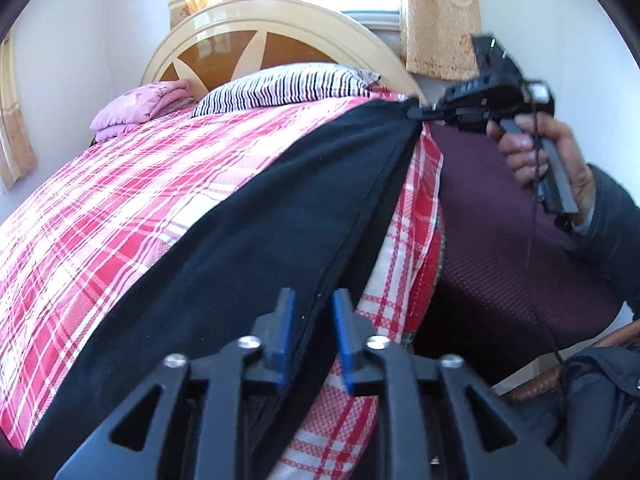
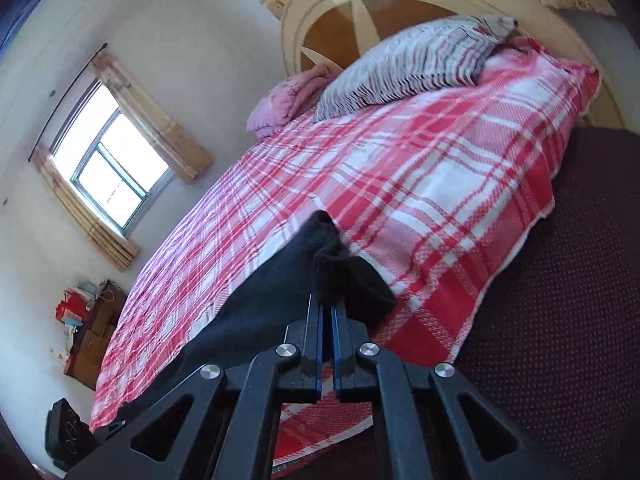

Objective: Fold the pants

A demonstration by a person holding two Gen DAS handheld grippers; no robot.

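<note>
The black pants [image 1: 256, 216] lie stretched along the near edge of the bed [image 1: 120, 200], over its red-and-white plaid cover, and they are held at both ends, which is why they run so straight. At the far end, close to the headboard [image 1: 256, 16], the right claw [image 1: 418, 113] has its tips pinched onto a corner of the dark fabric; from that claw's own camera the blue pads [image 2: 318, 344] stand almost together with a bunched fold of cloth rising from between them, so I take it as clamped on the pants. The person's hand [image 1: 536, 152] grips the handle behind it, raised off the mattress, and the fabric fans out from that single point, a sign of tension. At the near end the left claw [image 1: 314, 334] straddles the long seam edge, its blue pads a narrow gap apart with the cloth running between them; whether they are actually biting the fabric or only bracketing it I cannot tell from here. Held like this, the garment seems to be pulled taut and flat, probably to line up the legs before a fold is made. The striped pillow [image 1: 288, 84] and the pink bundle [image 1: 140, 106] sit well apart, up by the headboard, out of the way of the work.
</note>
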